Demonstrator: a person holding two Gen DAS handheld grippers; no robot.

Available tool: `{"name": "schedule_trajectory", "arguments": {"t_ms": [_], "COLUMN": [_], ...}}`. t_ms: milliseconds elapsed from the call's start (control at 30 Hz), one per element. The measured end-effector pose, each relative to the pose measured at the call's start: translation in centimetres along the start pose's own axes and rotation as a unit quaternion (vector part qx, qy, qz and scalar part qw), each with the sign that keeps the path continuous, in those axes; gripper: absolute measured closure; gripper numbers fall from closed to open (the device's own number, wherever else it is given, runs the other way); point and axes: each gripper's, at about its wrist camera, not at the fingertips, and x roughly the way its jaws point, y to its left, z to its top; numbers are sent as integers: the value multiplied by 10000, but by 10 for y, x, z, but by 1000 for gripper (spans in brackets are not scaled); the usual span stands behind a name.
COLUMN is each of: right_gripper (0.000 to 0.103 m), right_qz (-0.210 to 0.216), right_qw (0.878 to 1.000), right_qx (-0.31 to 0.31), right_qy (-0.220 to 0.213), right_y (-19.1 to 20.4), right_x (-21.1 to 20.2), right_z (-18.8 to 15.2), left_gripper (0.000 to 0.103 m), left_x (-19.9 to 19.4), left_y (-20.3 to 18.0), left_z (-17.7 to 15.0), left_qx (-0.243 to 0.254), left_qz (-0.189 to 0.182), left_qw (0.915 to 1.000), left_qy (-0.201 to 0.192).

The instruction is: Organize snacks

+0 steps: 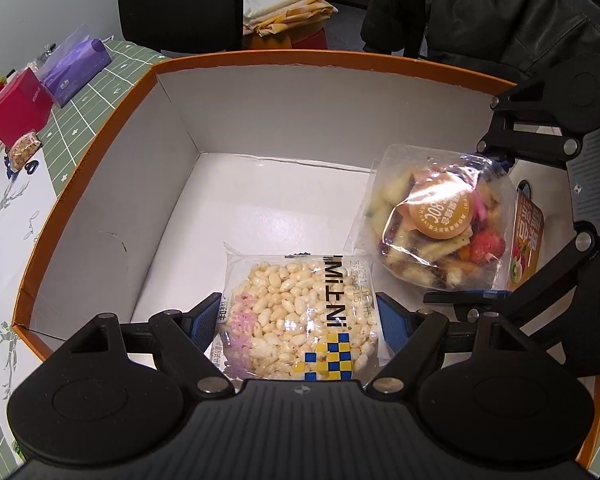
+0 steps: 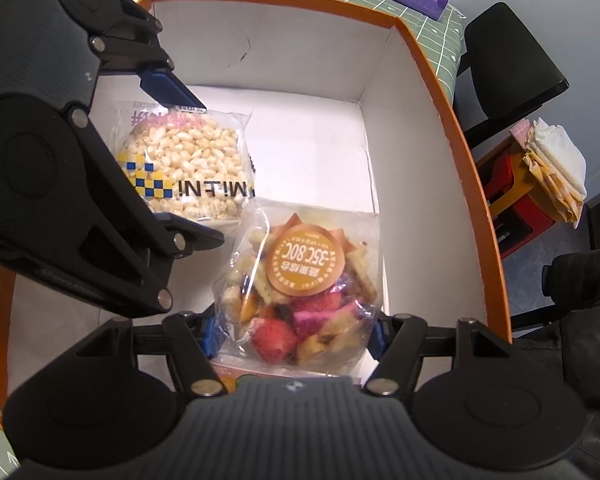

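A large box with an orange rim point(image 1: 284, 56) and white inside fills both views point(image 2: 440, 80). My left gripper point(image 1: 300, 320) is inside it, shut on a clear puffed-rice snack bag point(image 1: 300, 312), also seen in the right wrist view point(image 2: 184, 168). My right gripper point(image 2: 292, 336) is shut on a clear bag of mixed dried fruit point(image 2: 300, 292) with a round orange label; this bag shows at the right in the left wrist view point(image 1: 436, 220). The right gripper point(image 1: 496, 224) grips it from the right there. Both bags sit low, near the box floor.
On the green grid tablecloth point(image 1: 100, 96) beyond the box lie a purple tissue pack point(image 1: 76, 68), a red box point(image 1: 18, 108) and a small nut snack bag point(image 1: 24, 152). A black chair point(image 1: 180, 8) and a stool with folded cloths point(image 2: 552, 168) stand beside the table.
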Motion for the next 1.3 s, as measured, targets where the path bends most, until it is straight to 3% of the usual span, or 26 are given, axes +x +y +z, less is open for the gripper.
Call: {"name": "schedule_trajectory", "arguments": {"t_ms": [267, 500, 933, 1300], "right_gripper": [35, 32, 32, 32], "right_qz": [-139, -327, -611, -612], "right_qw": [9999, 9994, 9976, 9955], "right_qx": [22, 97, 29, -328], "right_qy": [7, -109, -338, -648], "right_y": [-4, -7, 18, 77], "right_x": [-5, -21, -73, -115], "right_z": [3, 1, 2, 10], "left_gripper": [7, 1, 1, 1], "left_x": [-8, -26, -84, -134], "left_y": [-3, 8, 18, 61], "left_z": [0, 1, -19, -74], "left_qx": [-138, -627, -487, -809], "left_qz": [-15, -334, -23, 210], "left_qw": [9999, 9973, 9969, 9923], "left_qy": [62, -176, -618, -913]}}
